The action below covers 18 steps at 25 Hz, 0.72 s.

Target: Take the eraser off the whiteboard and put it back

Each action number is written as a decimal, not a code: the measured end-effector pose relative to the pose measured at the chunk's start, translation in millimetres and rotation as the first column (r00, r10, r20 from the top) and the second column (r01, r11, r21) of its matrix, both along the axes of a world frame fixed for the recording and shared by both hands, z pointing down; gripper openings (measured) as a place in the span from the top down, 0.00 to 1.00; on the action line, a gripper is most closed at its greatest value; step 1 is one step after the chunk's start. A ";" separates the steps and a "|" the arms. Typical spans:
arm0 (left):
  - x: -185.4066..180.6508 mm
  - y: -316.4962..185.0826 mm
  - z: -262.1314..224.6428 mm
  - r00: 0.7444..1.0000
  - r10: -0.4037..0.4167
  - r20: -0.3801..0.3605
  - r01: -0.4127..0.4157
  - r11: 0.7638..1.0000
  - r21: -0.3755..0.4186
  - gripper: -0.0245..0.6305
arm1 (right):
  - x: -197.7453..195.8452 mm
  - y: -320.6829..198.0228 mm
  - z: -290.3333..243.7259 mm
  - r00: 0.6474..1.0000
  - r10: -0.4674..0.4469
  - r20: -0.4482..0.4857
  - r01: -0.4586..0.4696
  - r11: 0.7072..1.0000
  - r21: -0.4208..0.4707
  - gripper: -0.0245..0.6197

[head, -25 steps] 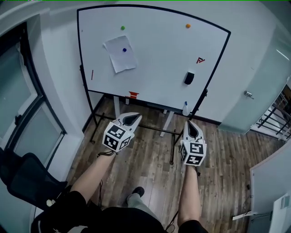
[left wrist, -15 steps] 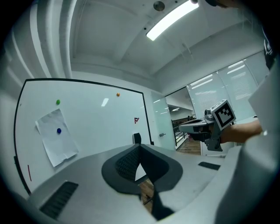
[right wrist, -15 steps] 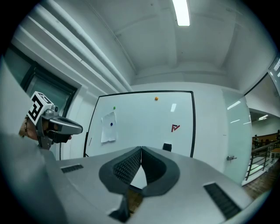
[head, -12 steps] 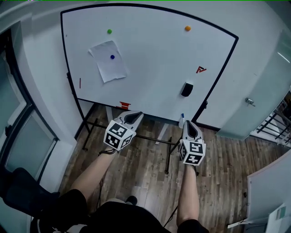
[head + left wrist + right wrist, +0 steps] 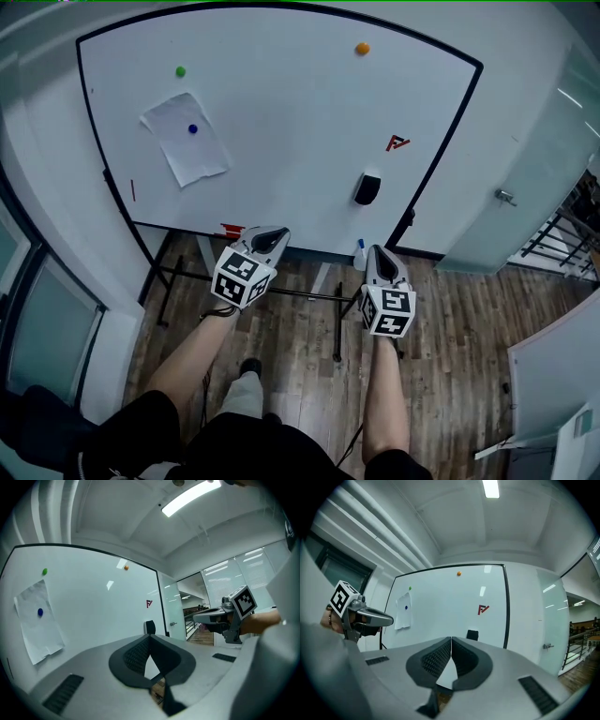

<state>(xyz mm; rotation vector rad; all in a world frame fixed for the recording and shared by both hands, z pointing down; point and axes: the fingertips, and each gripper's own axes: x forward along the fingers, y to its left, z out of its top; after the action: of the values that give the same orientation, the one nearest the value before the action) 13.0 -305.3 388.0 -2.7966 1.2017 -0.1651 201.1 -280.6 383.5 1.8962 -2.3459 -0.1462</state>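
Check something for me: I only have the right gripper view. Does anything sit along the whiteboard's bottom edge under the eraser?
Observer: Yes. The head view shows a small white bottle with a blue cap at the bottom edge of the whiteboard, below the eraser.
Operator: Anything else down there?
Observer: A small red item sits at that edge further left, beside the left gripper.
Operator: Is that gripper holding anything?
Observer: No. The left gripper view shows its jaws together with nothing between them.
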 end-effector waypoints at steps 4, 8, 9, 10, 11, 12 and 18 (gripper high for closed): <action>16.5 -43.6 1.0 0.999 0.040 0.002 -0.040 0.999 -0.002 0.93 | 17.1 -37.2 8.4 0.998 0.060 0.011 -0.060 0.998 -0.017 0.92; 26.6 -85.8 -2.4 0.997 0.077 -0.005 -0.077 0.997 -0.005 0.93 | 20.8 -76.6 3.4 0.996 0.083 0.026 -0.083 0.997 -0.006 0.92; 27.3 -95.7 -3.3 0.996 0.084 -0.009 -0.084 0.996 -0.006 0.93 | 21.5 -86.3 2.7 0.996 0.088 0.031 -0.088 0.996 -0.002 0.92; 27.8 -105.2 -4.0 0.996 0.090 -0.012 -0.090 0.996 -0.007 0.93 | 22.3 -95.8 1.8 0.995 0.092 0.037 -0.093 0.996 0.002 0.92; 28.2 -114.2 -4.1 0.995 0.095 -0.012 -0.095 0.995 -0.008 0.93 | 22.9 -105.2 1.0 0.994 0.095 0.047 -0.096 0.995 0.005 0.92; 28.9 -122.7 -3.4 0.995 0.101 -0.011 -0.101 0.995 -0.009 0.93 | 23.5 -114.5 0.9 0.994 0.097 0.058 -0.097 0.995 0.006 0.92; 34.1 -161.7 8.2 0.989 0.145 -0.014 -0.146 0.989 -0.032 0.93 | 33.1 -167.0 17.7 0.984 0.126 0.126 -0.119 0.991 -0.060 0.59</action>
<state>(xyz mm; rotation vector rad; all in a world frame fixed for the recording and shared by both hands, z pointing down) 47.1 -466.9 396.2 -2.9042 1.0010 -0.1589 234.2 -447.6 401.2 2.0763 -2.2774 0.0509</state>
